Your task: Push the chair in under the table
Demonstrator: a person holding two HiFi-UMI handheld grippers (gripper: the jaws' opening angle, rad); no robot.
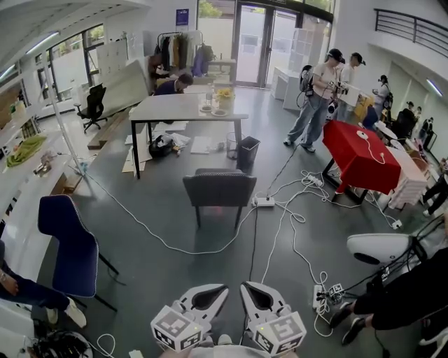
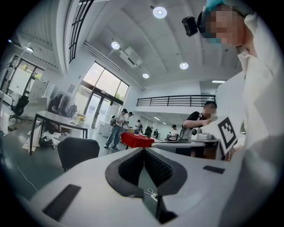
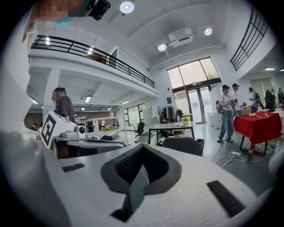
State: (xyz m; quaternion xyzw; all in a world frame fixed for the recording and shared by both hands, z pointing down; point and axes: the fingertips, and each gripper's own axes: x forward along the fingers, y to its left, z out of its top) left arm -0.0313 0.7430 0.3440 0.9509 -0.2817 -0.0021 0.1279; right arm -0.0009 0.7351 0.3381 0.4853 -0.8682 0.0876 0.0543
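Around you spreads a glossy grey floor [image 1: 140, 280], crossed by white cables [image 1: 294, 217]; ahead of you tall glass doors [image 1: 262, 42] let in daylight, with a clothes rack [image 1: 180, 49] just to their left; windows [image 1: 70, 66] line your left wall, a black office chair [image 1: 92, 106] before them; a blue chair [image 1: 70, 245] stands near on your left; a red-draped table [image 1: 360, 157] sits to your right beneath a railed balcony [image 1: 413, 28]; round ceiling lights [image 2: 159, 12] glow overhead.

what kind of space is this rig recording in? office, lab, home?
Probably an open-plan lab or studio hall, not a home. White cables and a power strip trail over the grey floor. Work tables stand apart: a long table and a red-covered table. A mezzanine railing overlooks glass entrance doors.
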